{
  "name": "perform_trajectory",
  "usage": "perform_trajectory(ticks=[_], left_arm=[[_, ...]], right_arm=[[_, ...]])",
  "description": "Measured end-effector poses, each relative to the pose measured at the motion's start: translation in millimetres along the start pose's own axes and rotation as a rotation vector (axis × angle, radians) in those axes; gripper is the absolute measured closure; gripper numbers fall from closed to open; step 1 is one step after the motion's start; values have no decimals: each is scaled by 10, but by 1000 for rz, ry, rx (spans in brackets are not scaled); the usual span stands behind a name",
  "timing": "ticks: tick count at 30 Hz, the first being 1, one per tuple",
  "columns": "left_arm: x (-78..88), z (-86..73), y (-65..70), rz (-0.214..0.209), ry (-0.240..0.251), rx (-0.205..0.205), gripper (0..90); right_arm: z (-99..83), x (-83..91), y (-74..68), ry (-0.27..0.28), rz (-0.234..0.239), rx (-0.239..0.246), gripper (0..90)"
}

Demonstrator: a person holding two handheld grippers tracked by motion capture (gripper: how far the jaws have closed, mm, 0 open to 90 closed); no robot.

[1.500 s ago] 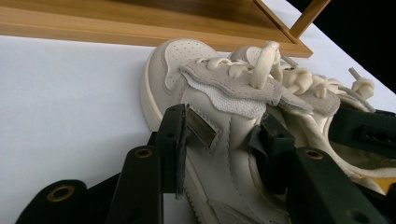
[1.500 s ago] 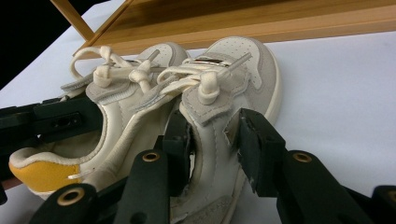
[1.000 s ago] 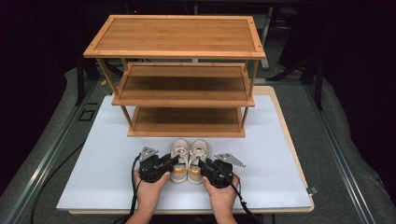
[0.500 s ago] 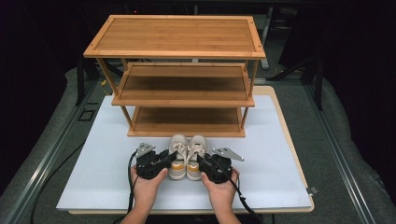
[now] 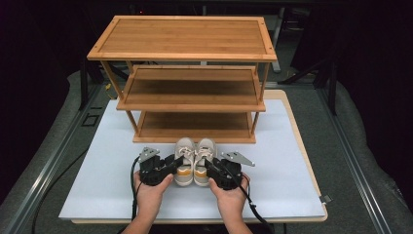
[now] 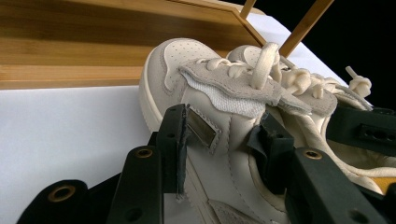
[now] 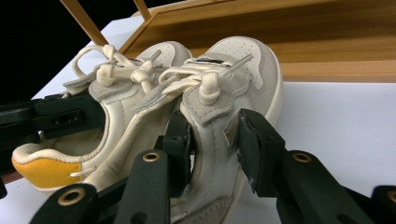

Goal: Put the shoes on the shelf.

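Since the earlier frames both hands and the pair of shoes sit slightly higher in the high view, nearer the wooden rack; the grip on each shoe looks unchanged. The left tongs (image 5: pixel 176 162) clamp the side wall of the left shoe (image 5: pixel 184 155), one jaw inside the opening and one outside, as the left gripper view shows on that shoe (image 6: pixel 224 116). The right tongs (image 5: pixel 209 165) pinch the right shoe (image 5: pixel 204 155) the same way, seen close on that shoe (image 7: pixel 224 107) in the right gripper view. The shoes lie side by side, touching, in the lower middle of the high view; their long axes run up the frame, toes toward the rack (image 5: pixel 190 87) and yellow heels toward the person. The rack stands just above them in the frame, its bottom shelf (image 5: pixel 195 124) facing the toes with only a strip of white desk (image 5: pixel 97 170) between, nothing lying in it.
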State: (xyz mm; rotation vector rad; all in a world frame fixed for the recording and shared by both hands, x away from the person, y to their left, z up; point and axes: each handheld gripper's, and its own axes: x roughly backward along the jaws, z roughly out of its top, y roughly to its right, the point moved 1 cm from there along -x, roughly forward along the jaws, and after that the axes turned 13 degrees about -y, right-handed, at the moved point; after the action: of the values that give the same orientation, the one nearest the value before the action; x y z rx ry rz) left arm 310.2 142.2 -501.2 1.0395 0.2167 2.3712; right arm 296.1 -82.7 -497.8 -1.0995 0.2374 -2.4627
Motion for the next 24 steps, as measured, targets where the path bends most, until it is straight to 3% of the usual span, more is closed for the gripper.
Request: perform_trajectory(ticks=[24], left_arm=[[183,158,58,-3,5,11,606]], right_arm=[[179,152,-107,13,-2,16,651]])
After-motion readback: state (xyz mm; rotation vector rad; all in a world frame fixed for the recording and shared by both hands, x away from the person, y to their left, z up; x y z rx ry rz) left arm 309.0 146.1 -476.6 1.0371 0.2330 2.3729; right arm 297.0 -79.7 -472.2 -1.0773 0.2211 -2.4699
